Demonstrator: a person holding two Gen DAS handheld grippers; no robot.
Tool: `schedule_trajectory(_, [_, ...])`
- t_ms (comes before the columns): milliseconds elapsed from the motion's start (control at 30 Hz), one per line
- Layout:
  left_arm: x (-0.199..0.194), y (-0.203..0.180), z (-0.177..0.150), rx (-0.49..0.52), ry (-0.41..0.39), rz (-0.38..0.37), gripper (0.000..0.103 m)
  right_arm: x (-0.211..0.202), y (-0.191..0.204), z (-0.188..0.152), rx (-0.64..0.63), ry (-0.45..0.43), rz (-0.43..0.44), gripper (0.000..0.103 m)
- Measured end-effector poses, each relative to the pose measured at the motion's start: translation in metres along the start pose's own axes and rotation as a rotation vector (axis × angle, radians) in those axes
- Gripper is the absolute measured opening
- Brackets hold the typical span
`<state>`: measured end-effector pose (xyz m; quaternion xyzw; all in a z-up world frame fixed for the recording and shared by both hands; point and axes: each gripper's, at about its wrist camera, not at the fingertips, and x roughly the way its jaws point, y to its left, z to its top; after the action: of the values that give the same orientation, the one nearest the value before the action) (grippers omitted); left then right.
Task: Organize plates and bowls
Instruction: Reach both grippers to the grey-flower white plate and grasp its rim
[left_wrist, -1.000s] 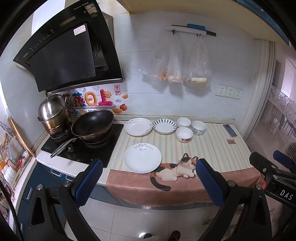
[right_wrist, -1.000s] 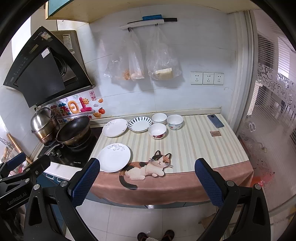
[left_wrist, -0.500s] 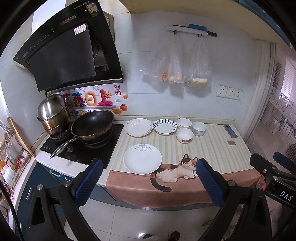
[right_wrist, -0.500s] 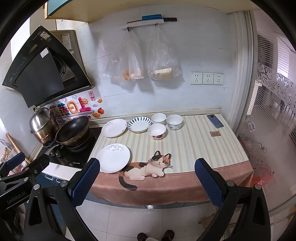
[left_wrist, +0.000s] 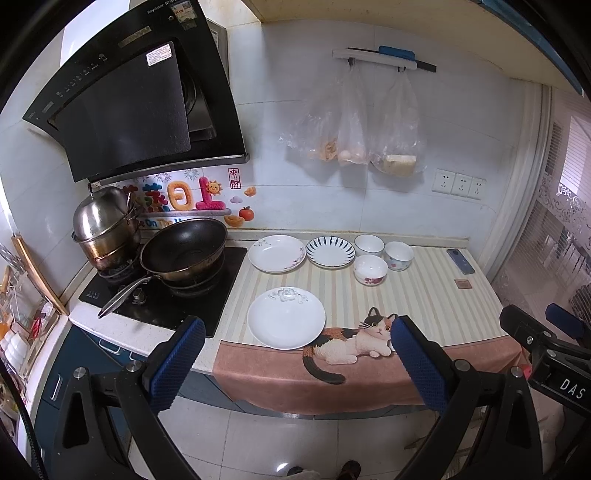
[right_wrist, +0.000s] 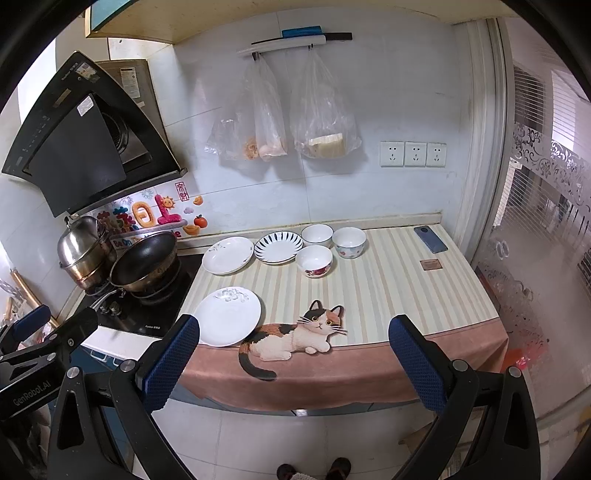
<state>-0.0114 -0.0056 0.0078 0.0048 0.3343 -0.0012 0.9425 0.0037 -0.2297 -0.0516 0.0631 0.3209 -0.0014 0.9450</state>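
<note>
A white plate (left_wrist: 286, 318) (right_wrist: 228, 316) lies near the counter's front edge. Behind it sit a flowered white plate (left_wrist: 277, 253) (right_wrist: 228, 255) and a blue-striped plate (left_wrist: 330, 252) (right_wrist: 279, 246). To their right stand three bowls: a white one (left_wrist: 369, 244) (right_wrist: 317, 234), one with red flowers (left_wrist: 370, 269) (right_wrist: 314, 261) and one with small prints (left_wrist: 398, 256) (right_wrist: 349, 242). My left gripper (left_wrist: 295, 363) and right gripper (right_wrist: 293, 362) are open and empty, held in front of the counter, apart from all dishes.
A black wok (left_wrist: 183, 251) and a steel pot (left_wrist: 105, 225) sit on the hob at the left. A phone (right_wrist: 430, 239) and a small brown card (right_wrist: 430, 264) lie at the counter's right. Plastic bags (right_wrist: 288, 122) hang on the wall. A cat-print cloth (right_wrist: 295, 336) drapes over the front edge.
</note>
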Motion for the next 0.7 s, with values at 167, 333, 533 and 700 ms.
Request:
schedule_trajectory(167, [0.01, 0.011, 0.007, 0.0, -0.003, -0.01, 0.103, 0.008, 0.007, 0.003, 0.013, 0.0, -0.005, 0.103])
schedule_trajectory(333, [0.029, 0.028, 0.011, -0.014, -0.009, -0.014, 0.103, 0.02, 0.018, 0.006, 0.038, 0.004, -0.014, 0.103])
schedule_trajectory(533, [0.084, 0.046, 0.016, -0.063, 0.017, 0.028, 0.103, 0.062, 0.018, 0.009, 0.07, 0.009, -0.009, 0.103])
schedule_trajectory(700, [0.165, 0.064, 0.012, -0.081, 0.097, 0.141, 0.103, 0.142, 0.016, 0.01, 0.06, 0.11, 0.012, 0.103])
